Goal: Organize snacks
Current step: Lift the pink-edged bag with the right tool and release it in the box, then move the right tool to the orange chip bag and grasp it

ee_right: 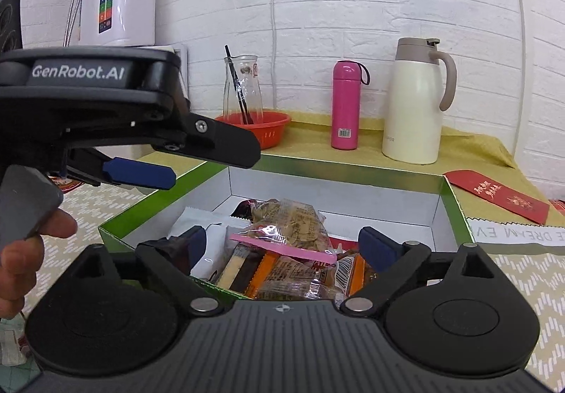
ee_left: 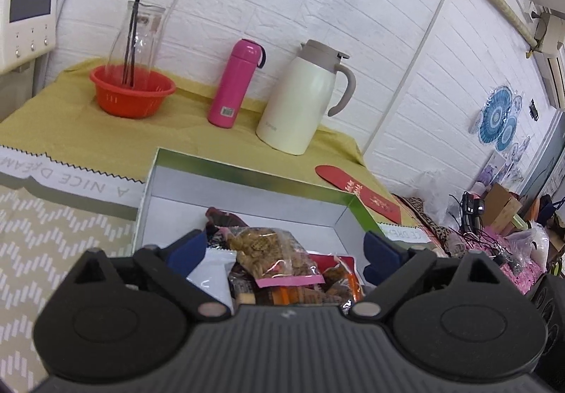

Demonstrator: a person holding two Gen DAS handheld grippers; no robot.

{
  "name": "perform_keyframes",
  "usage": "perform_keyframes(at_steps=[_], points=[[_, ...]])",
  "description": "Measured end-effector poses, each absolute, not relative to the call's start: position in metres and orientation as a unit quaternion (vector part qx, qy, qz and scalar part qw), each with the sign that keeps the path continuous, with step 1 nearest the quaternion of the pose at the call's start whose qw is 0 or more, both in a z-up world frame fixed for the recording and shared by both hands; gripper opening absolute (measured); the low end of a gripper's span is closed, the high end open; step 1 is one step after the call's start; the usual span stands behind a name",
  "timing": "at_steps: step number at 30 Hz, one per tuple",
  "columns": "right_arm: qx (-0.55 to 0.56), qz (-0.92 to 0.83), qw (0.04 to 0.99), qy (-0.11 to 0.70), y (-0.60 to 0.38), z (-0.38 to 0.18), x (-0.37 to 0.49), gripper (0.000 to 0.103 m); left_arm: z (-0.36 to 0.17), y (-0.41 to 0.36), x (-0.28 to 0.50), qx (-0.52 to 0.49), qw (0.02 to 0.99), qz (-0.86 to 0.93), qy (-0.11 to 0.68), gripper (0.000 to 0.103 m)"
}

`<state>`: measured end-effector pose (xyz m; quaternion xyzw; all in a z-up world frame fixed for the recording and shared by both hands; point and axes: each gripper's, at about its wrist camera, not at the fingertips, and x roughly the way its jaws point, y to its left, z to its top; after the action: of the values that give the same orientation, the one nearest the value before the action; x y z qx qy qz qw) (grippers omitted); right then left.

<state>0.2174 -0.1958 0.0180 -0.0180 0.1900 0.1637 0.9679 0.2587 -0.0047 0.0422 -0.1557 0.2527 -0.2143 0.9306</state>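
Note:
A white box with a green rim [ee_left: 247, 174] stands open on the patterned cloth. Inside it lie several snack packets. On top is a clear bag of brown crackers [ee_left: 272, 251] with a pink strip, beside a white packet [ee_left: 215, 273]. My left gripper [ee_left: 286, 246] is open, its blue pads on either side of the pile without touching it. In the right wrist view the same box [ee_right: 353, 168] holds the cracker bag [ee_right: 293, 220] and orange packets [ee_right: 282, 276]. My right gripper [ee_right: 286, 243] is open over the box's near edge. The left gripper's blue finger [ee_right: 141, 174] hangs over the box's left corner.
Behind the box on a yellow cloth stand an orange basket [ee_left: 132, 93] with a glass carafe [ee_left: 136, 36], a pink flask [ee_left: 233, 84] and a cream jug [ee_left: 303, 96]. A red envelope [ee_left: 360, 191] lies to the right. A hand [ee_right: 21, 251] holds the left gripper.

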Motion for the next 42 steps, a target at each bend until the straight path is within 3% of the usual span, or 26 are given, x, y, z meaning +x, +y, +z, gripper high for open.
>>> perform_keyframes(at_steps=[17,28,36,42], points=[[0.017,0.169,0.967,0.192,-0.21,0.042,0.155,0.103,0.06,-0.007,0.19,-0.125,0.943,-0.204,0.23,0.093],[0.033,0.208,0.944,0.254,-0.211,0.023,0.101,0.103,0.035,0.035,0.118,-0.14,0.94,-0.168,0.262,0.093],[-0.006,0.268,0.927,0.262,-0.198,0.009,0.124,0.103,-0.007,0.076,0.074,-0.202,0.922,-0.14,0.3,0.093],[0.036,0.268,0.916,0.298,-0.187,0.001,0.174,0.103,-0.013,0.087,0.053,-0.193,0.924,-0.128,0.305,0.093]])
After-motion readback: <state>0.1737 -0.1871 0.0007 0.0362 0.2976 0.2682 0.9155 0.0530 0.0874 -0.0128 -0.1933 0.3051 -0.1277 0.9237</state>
